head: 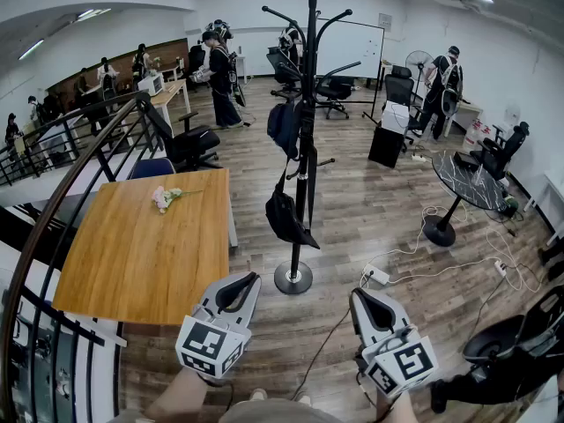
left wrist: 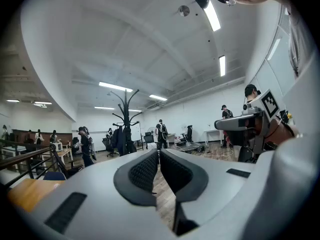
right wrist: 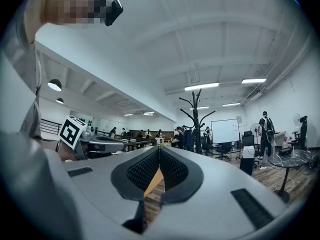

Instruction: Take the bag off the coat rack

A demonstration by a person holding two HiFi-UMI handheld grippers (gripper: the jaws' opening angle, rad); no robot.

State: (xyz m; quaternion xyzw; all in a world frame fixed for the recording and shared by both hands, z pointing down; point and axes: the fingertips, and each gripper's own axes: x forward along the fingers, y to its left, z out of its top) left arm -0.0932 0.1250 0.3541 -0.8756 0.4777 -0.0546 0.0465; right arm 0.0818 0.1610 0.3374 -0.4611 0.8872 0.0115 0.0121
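Note:
A black coat rack (head: 308, 104) stands on the wooden floor in the middle of the head view. A dark blue bag (head: 285, 126) hangs high on it, and a black bag (head: 284, 218) hangs lower on its left side. My left gripper (head: 239, 289) and right gripper (head: 374, 307) are held low in front of the rack's round base (head: 293, 278), well short of the bags. Both are shut with nothing between their jaws. The rack (left wrist: 125, 121) stands far off in the left gripper view beyond the shut gripper (left wrist: 159, 156). It is also distant (right wrist: 196, 119) past the right gripper (right wrist: 159, 151).
A wooden table (head: 141, 245) with a small bunch of flowers (head: 164, 197) stands to the left, beside a black railing (head: 53, 210). A round dark table (head: 471, 183), floor cables (head: 423, 254) and a black office chair (head: 502, 342) lie right. Several people stand at the back.

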